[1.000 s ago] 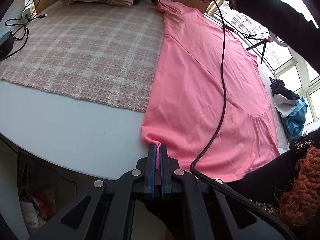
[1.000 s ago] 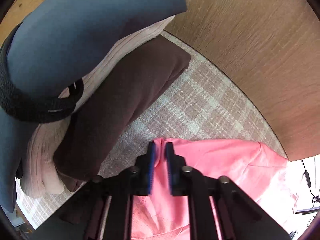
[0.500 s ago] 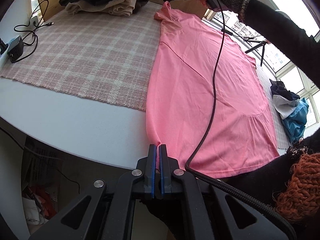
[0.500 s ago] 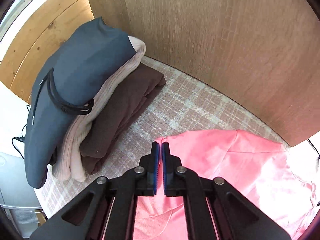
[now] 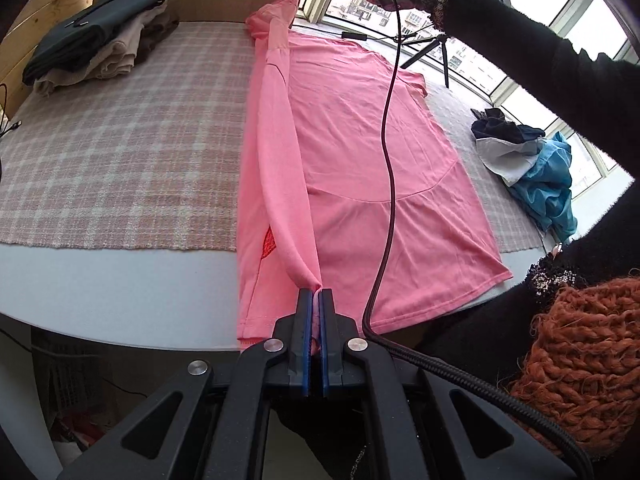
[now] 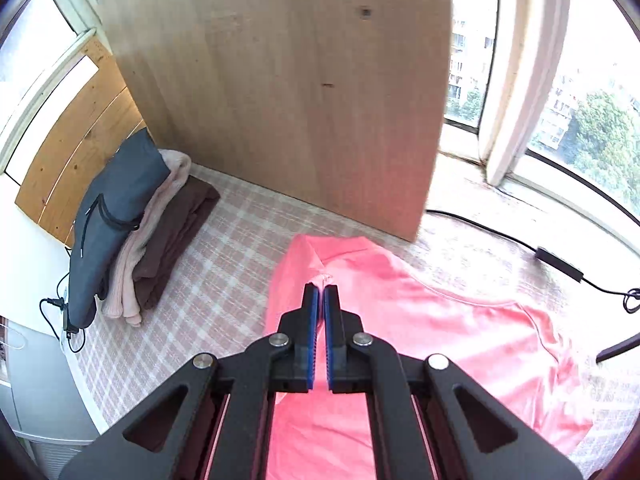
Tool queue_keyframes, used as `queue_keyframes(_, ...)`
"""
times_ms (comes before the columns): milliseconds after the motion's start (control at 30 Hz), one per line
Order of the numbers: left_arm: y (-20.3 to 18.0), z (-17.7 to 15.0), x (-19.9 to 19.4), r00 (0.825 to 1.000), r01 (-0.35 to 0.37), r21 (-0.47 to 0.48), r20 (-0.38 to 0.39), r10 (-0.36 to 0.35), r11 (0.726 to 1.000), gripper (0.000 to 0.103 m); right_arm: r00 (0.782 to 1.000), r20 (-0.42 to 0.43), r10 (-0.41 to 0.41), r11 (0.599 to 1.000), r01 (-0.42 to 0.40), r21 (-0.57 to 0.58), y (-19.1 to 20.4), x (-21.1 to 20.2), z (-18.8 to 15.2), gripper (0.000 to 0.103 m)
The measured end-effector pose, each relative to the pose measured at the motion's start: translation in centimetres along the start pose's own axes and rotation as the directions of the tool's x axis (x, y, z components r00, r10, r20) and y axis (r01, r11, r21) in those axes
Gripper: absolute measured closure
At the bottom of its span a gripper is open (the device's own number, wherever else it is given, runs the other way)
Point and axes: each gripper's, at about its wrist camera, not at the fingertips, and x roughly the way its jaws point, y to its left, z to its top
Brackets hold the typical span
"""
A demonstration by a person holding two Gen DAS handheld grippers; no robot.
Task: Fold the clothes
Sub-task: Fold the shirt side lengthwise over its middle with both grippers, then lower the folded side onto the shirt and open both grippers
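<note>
Left gripper (image 5: 315,294): jaws clamped on hem corner of pink shirt (image 5: 360,168). Right gripper (image 6: 321,292): jaws clamped on shoulder edge. Change since 1.0 s ago: left edge, then flat on plaid cloth (image 5: 120,152), now raised and rolling over shirt body. Rest of shirt flat on table (image 5: 120,296). Folded stack (image 6: 132,232) unmoved.

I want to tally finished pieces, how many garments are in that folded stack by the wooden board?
3: a dark grey piece on top, a cream knit in the middle, a brown one at the bottom. More could be hidden underneath.
</note>
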Motion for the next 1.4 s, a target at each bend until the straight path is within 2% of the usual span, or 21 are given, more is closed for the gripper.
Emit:
queue_keyframes(67, -0.3, -0.6, 0.7, 0.999, -0.001, 0.001, -0.034, 0.001, 1.0, 0.098, 0.999, -0.022, -0.041, 0.999, 0.042, 0.034, -2.9, 0.4, -1.4, 0.099)
queue_keyframes(133, -0.6, -1.1, 1.4, 0.998, -0.003, 0.001, -0.067, 0.003, 1.0, 0.098, 0.992, -0.101, -0.075, 0.994, 0.083, 0.078, -5.3, 1.8, -2.8, 0.089)
queue_keyframes(167, -0.8, -1.4, 1.7, 0.996, -0.004, 0.001, -0.084, 0.004, 1.0, 0.098, 0.991, -0.111, -0.078, 0.992, 0.089, 0.091, -6.1, 1.7, -3.4, 0.087)
queue_keyframes(233, -1.1, -2.0, 2.4, 0.993, -0.005, 0.002, -0.118, 0.005, 1.0, 0.098, 0.993, -0.088, -0.083, 0.992, 0.091, 0.091, -7.0, 0.5, -4.5, 0.085)
queue_keyframes(267, -1.3, -2.2, 2.7, 0.991, -0.006, 0.002, -0.134, 0.006, 1.0, 0.096, 0.992, -0.074, -0.103, 0.991, 0.109, 0.076, -7.1, -0.2, -4.8, 0.078)
queue_keyframes(333, -0.5, -2.7, 0.9, 0.993, -0.05, -0.017, -0.112, 0.047, 0.999, 0.092, 0.989, -0.048, -0.142, 0.99, 0.143, 0.016, -6.3, -1.5, -5.7, 0.074)
queue_keyframes(433, 1.7, -3.1, -0.8, 0.991, -0.104, -0.078, -0.095, 0.097, 0.991, 0.091, 0.992, -0.06, -0.109, 0.991, 0.104, -0.08, -4.4, -2.7, -7.3, 0.073)
queue_keyframes(500, 2.9, -2.9, -0.5, 0.993, -0.092, -0.127, -0.087, 0.082, 0.988, 0.088, 0.994, -0.077, -0.073, 0.991, 0.064, -0.115, -3.3, -2.9, -8.5, 0.073)
queue_keyframes(533, 3.0, -2.7, -0.2, 0.993, -0.086, -0.123, -0.088, 0.076, 0.989, 0.085, 0.995, -0.091, -0.047, 0.991, 0.034, -0.131, -2.8, -2.9, -9.1, 0.072)
queue_keyframes(600, 3.0, -2.4, 0.5, 0.993, -0.082, -0.105, -0.093, 0.072, 0.991, 0.084, 0.993, -0.117, -0.022, 0.988, 0.004, -0.153, -1.7, -2.6, -10.2, 0.071)
queue_keyframes(733, 2.8, -1.9, 0.9, 0.991, -0.087, -0.073, -0.103, 0.08, 0.993, 0.086, 0.99, -0.138, -0.02, 0.978, -0.01, -0.21, 0.0, -3.5, -12.9, 0.071)
queue_keyframes(867, 2.5, -1.6, -2.2, 0.992, -0.103, -0.049, -0.083, 0.099, 0.993, 0.085, 0.992, -0.109, -0.057, 0.973, 0.031, -0.231, -0.8, -8.9, -14.2, 0.071)
queue_keyframes(1000, 2.2, -1.4, -5.3, 0.991, -0.12, -0.025, -0.063, 0.118, 0.993, 0.082, 0.998, 0.007, -0.063, 0.974, 0.063, -0.219, -2.6, -15.9, -13.4, 0.071)
queue_keyframes(1067, 2.1, -0.2, -5.6, 0.991, -0.127, -0.015, -0.05, 0.126, 0.992, 0.081, 0.998, 0.039, -0.055, 0.973, 0.062, -0.221, -2.6, -17.0, -11.9, 0.07)
queue_keyframes(1167, 2.6, 3.5, -2.6, 0.991, -0.131, -0.001, -0.035, 0.131, 0.991, 0.076, 0.997, 0.047, -0.064, 0.961, 0.074, -0.265, -1.1, -15.2, -9.6, 0.067)
queue_keyframes(1267, 2.5, 7.0, 1.6, 0.989, -0.131, 0.062, -0.061, 0.135, 0.989, 0.076, 0.996, 0.029, -0.085, 0.949, 0.09, -0.302, 0.8, -11.2, -7.7, 0.067)
queue_keyframes(1400, 1.8, 11.7, 4.9, 0.991, -0.124, 0.119, -0.036, 0.129, 0.985, 0.076, 0.993, 0.038, -0.11, 0.937, 0.117, -0.33, 1.7, -6.5, -4.9, 0.067)
